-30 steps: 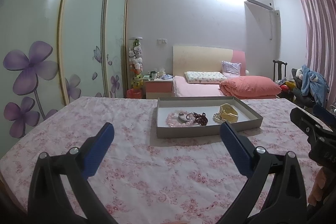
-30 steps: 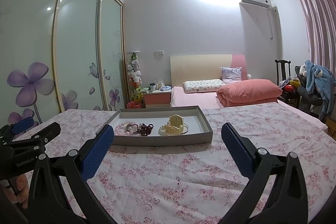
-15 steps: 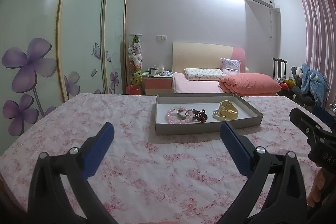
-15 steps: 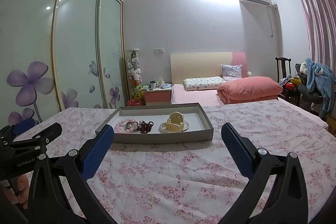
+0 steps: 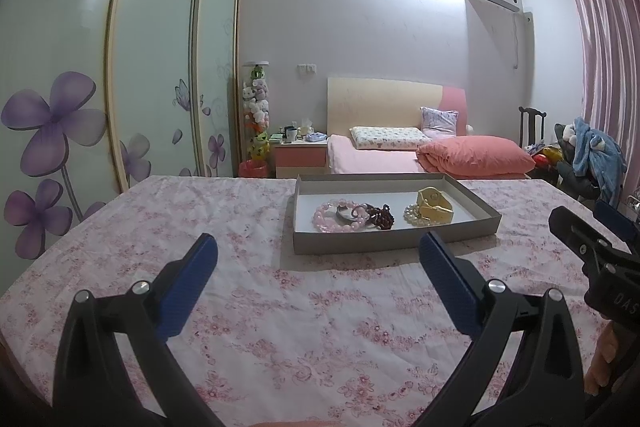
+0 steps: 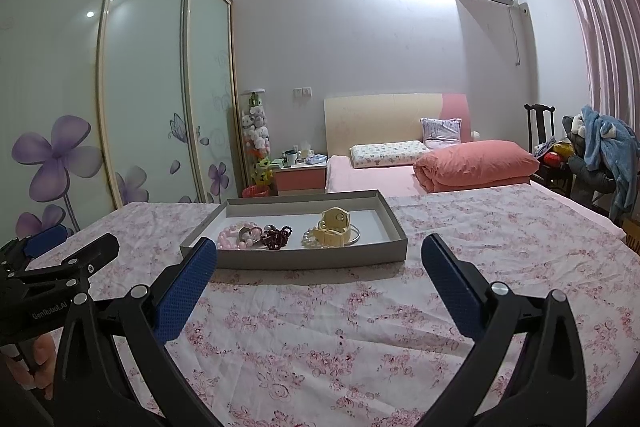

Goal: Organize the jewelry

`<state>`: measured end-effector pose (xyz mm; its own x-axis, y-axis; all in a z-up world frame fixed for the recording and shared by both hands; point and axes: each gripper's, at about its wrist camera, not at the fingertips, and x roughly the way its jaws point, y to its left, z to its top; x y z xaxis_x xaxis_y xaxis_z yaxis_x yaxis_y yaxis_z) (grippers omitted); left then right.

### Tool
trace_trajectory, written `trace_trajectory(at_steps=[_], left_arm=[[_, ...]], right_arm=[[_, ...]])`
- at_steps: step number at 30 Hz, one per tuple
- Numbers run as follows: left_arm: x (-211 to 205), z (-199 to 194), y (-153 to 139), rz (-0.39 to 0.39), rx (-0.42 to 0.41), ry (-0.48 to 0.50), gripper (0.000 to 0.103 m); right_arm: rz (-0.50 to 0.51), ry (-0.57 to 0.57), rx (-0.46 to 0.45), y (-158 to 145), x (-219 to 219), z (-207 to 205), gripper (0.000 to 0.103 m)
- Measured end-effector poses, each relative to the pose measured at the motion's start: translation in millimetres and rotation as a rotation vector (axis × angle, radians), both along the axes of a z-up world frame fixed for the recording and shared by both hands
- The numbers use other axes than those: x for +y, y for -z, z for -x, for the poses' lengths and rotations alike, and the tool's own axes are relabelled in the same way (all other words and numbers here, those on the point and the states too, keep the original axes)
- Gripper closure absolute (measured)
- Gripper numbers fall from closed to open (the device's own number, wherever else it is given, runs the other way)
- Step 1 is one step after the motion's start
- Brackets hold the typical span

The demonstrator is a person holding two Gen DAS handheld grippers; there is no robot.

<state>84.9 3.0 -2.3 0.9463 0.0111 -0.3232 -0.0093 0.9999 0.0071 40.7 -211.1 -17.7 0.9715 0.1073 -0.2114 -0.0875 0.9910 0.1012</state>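
A shallow grey tray [image 5: 392,241] [image 6: 304,259] lies on the floral tablecloth. It holds a pink bead bracelet [image 5: 326,219] [image 6: 229,239], a dark red bead bracelet [image 5: 382,217] [image 6: 276,237], a white pearl string [image 5: 412,215] [image 6: 310,241] and a cream watch [image 5: 434,205] [image 6: 335,229]. My left gripper [image 5: 318,263] is open and empty, short of the tray's near wall. My right gripper [image 6: 319,263] is open and empty, just before the tray.
The table [image 6: 360,327] has a pink floral cloth. Behind it are a bed with a salmon duvet [image 6: 476,161], a nightstand [image 6: 300,175], sliding wardrobe doors [image 5: 152,67] at left, and a chair with clothes [image 6: 600,155] at right.
Both grippers have dipped slightly and moved a little closer to the tray. Both stay open and empty.
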Motion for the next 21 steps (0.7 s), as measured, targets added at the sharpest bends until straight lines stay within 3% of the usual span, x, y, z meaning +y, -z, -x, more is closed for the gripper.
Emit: trace_trajectory(at_steps=[21], left_arm=[[-0.5,-0.1,0.4,0.0,0.002,0.001,0.005]], right_arm=[[-0.005,-0.002,0.01,4.2,1.4,-1.4,0.002]])
